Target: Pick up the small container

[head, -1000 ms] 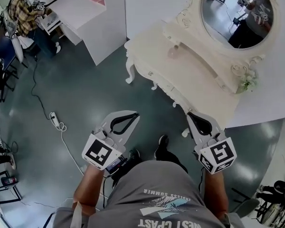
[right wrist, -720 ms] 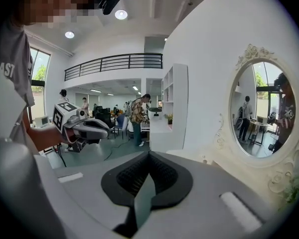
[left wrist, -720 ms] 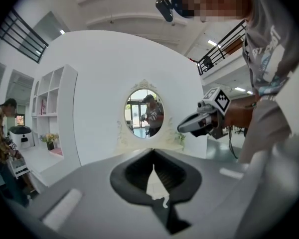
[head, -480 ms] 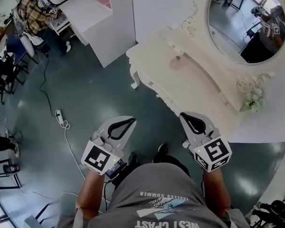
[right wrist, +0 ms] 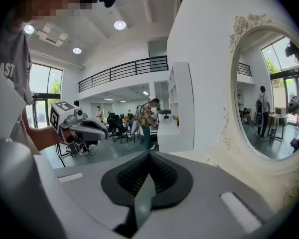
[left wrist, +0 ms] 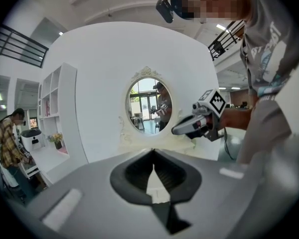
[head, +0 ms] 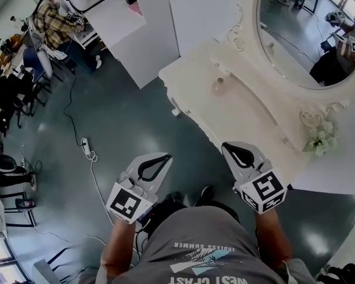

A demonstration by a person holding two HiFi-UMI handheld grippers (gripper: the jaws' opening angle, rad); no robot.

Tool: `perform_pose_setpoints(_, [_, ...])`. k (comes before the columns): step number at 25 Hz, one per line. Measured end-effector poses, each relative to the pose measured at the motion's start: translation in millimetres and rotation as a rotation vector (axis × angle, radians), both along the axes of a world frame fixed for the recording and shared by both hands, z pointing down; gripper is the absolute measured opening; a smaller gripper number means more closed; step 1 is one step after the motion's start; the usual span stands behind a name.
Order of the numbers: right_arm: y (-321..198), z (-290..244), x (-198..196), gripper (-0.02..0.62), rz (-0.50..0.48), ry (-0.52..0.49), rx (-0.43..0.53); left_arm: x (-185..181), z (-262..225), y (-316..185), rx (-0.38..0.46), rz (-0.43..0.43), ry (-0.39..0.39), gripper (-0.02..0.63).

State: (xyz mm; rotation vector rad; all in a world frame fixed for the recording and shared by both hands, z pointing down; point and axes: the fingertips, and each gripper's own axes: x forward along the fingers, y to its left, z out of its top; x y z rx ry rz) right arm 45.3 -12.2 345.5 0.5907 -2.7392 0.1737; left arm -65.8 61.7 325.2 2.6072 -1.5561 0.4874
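L gripper (head: 165, 157) over the floor, off the vanity's (head: 248, 114) front edge, jaws together, nothing btwn. Small container (head: 219, 86) upright on vanity top near its left end, toward the back edge, well apart from both grippers. R gripper (head: 226, 147) just by the front edge, jaws together, empty.

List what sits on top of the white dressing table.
A small pinkish container stands toward the left end of the tabletop; a flower bunch sits at the right, by the mirror. The right gripper covers part of the front edge.
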Motion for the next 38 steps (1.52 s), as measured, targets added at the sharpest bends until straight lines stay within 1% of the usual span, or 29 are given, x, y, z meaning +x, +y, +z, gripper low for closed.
perform_pose_setpoints(3, [-13, 6, 13, 0.002, 0.008, -0.003, -0.008, 14, 5, -14, -0.015, 0.011, -0.002, 0.003])
perform_pose_setpoints(6, [-24, 12, 23, 0.002, 0.033, 0.001, -0.028, 27, 7, -28, -0.022, 0.046, 0.006, 0.003])
perform_pose_setpoints(10, [-37, 13, 27, 0.002, 0.072, 0.019, -0.042, 27, 8, -53, -0.034, 0.088, 0.024, 0.003])
perform_pose_setpoints(14, [-42, 9, 29, 0.002, 0.146, 0.042, -0.037, 23, 8, -68, -0.032, 0.162, 0.039, 0.003])
perform_pose_setpoints(16, [-46, 7, 27, 0.002, 0.192, 0.048, -0.037, 17, 8, -79, -0.028, 0.203, 0.043, 0.003])
perform_pose_setpoints(18, [-62, 9, 21, 0.002, 0.233, 0.048, -0.037, 8, 11, -105, -0.021, 0.244, 0.043, 0.003])
perform_pose_setpoints(21, [-89, 10, 5, 0.002, 0.286, 0.061, -0.026, -11, 10, -144, 0.002, 0.3, 0.05, 0.003])
perform_pose_setpoints(23, [-98, 6, -8, 0.002, 0.322, 0.062, -0.02, -24, 9, -157, 0.015, 0.342, 0.042, 0.003])
perform_pose_setpoints(26, [-104, 0, -25, 0.002, 0.364, 0.065, -0.013, -40, 11, -171, 0.02, 0.399, 0.033, 0.003])
perform_pose_setpoints(29, [-108, -1, -33, 0.002, 0.415, 0.086, -0.01, -51, 11, -181, 0.009, 0.437, 0.075, 0.003])
perform_pose_setpoints(32, [-109, -1, -40, 0.002, 0.462, 0.098, -0.008, -63, 12, -188, 0.008, 0.472, 0.086, 0.003])
perform_pose_setpoints(34, [-109, -1, -46, 0.002, 0.475, 0.104, -0.012, -70, 15, -194, 0.005, 0.488, 0.083, 0.003])
perform_pose_setpoints(38, [-108, 4, -54, 0.002, 0.467, 0.13, -0.033, -77, 20, -201, 0.003, 0.5, 0.088, 0.003])
